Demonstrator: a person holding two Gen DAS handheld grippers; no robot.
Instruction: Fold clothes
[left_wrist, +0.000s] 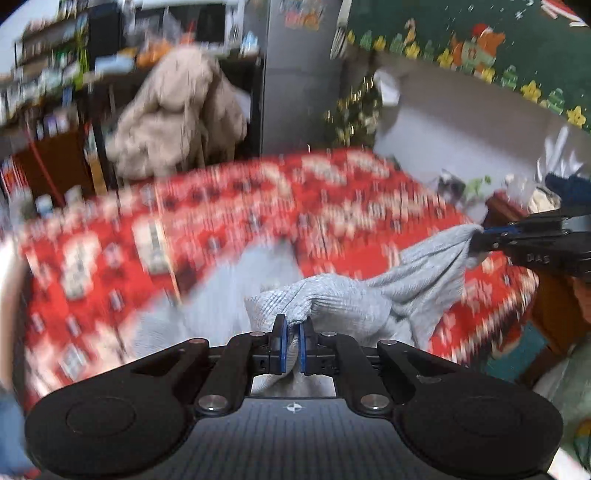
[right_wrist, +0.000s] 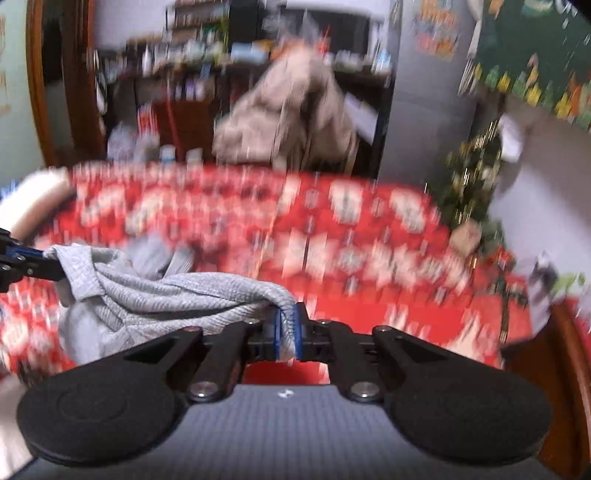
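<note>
Grey knit garment (left_wrist: 332, 295) pinched between both down-tilted tongs (left_wrist: 291, 332) (right_wrist: 286, 328).

My left gripper (left_wrist: 291, 328) is matte black: two round, disc-shaped lobes at the base, angled linkage arms pinned with silver screws, and slim fingers faced with blue pads (left_wrist: 283, 341). A ribbed grey plate between the lobes carries a small white emblem. My right gripper (right_wrist: 286, 325) is built the same way; seen from the left camera, its side bears embossed lettering I can't quite read, and a dark blue knitted sleeve (left_wrist: 570, 188) shows above it.
</note>
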